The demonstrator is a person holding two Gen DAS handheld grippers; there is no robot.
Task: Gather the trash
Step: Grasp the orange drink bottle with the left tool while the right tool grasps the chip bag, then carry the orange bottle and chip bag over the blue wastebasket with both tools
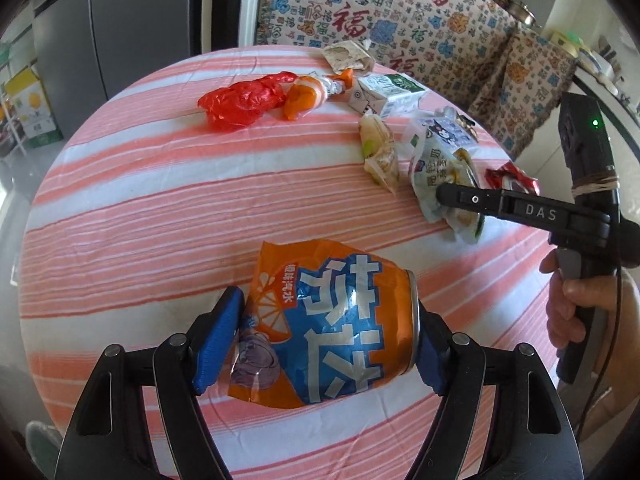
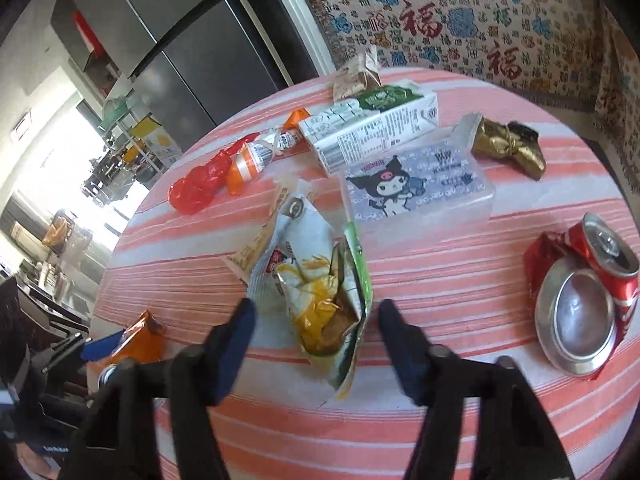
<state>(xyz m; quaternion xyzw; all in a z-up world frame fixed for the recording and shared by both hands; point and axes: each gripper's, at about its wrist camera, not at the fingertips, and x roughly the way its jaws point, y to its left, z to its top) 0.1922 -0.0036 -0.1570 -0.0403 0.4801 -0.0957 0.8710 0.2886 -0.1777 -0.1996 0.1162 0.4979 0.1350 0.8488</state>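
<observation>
While the crushed orange soda can sits clamped between the blue pads of the left gripper, we note it is held across its length, rim against the right pad and crumpled base against the left, apparently just above the striped tablecloth near our edge of the table. We judge that grip adequate but uneven: the flattened end could slip, so pressure should be kept steady during carriage.

We find the right gripper spread wide, its fingers straddling the near end of a torn snack bag without touching it. For a sound pickup we would lower the fingers to the cloth and close across the bag's crumpled body, not its loose green flap, which would likely tear or fold away.

Outward from there lie a clear tray with a cartoon label, a milk carton, a gold foil wrapper, a red plastic bag beside an orange-striped wrapper, and a crushed red can well to the right. No bin is visible in either view.
</observation>
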